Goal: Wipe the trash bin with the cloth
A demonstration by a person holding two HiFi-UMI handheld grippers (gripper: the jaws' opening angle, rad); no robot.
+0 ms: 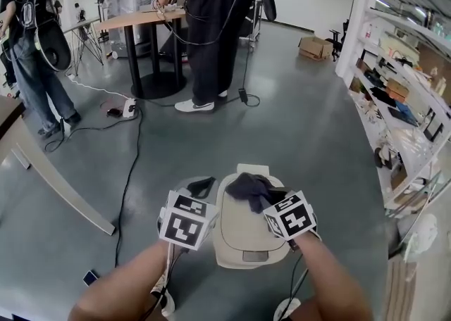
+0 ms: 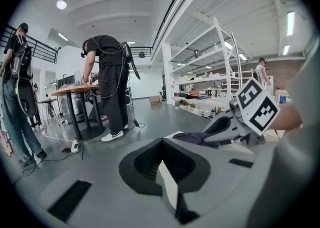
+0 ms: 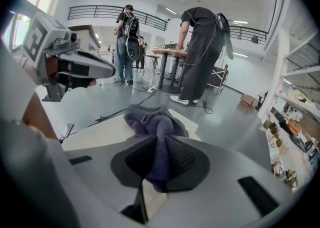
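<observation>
Trash bin (image 1: 243,235) long axis 12–6 o'clock. Cloth (image 1: 248,187) at 12 o'clock end, pinched in right gripper (image 1: 263,204). Left gripper (image 1: 201,187) at 9 o'clock, jaws together, empty.

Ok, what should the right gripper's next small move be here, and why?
Probably drag the cloth toward the person across the trash bin lid. The right gripper is shut on the cloth, which sits bunched at the lid's far end, and the nearer part of the lid lies bare.
</observation>
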